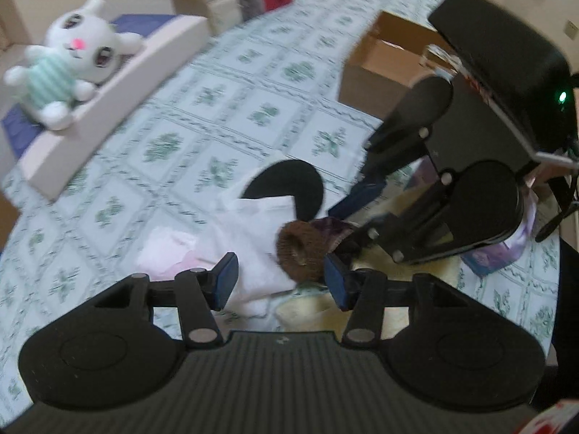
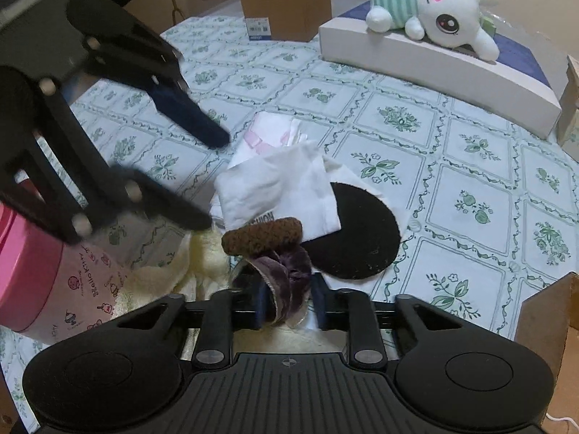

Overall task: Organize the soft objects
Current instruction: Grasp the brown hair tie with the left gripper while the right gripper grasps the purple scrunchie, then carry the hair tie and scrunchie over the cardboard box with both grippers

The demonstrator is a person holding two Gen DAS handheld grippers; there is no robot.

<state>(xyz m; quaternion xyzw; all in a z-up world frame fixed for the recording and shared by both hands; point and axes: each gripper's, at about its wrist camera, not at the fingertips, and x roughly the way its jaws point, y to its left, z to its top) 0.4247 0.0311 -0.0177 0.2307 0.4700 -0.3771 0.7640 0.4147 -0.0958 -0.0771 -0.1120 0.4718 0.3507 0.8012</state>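
A purple velvet scrunchie sits between the pads of my right gripper, which is shut on it. A brown fuzzy scrunchie lies just ahead of it, touching, on a folded white cloth. In the left wrist view my left gripper is open over the white cloth. The brown scrunchie lies close to its right pad. A black round pad lies partly under the cloth. A cream fleece cloth lies beneath the scrunchies.
A white plush rabbit lies on a long white tray at the back. A cardboard box stands behind, another cardboard box at the right. A pink round box stands at the left. A pink cloth lies on the floral tablecloth.
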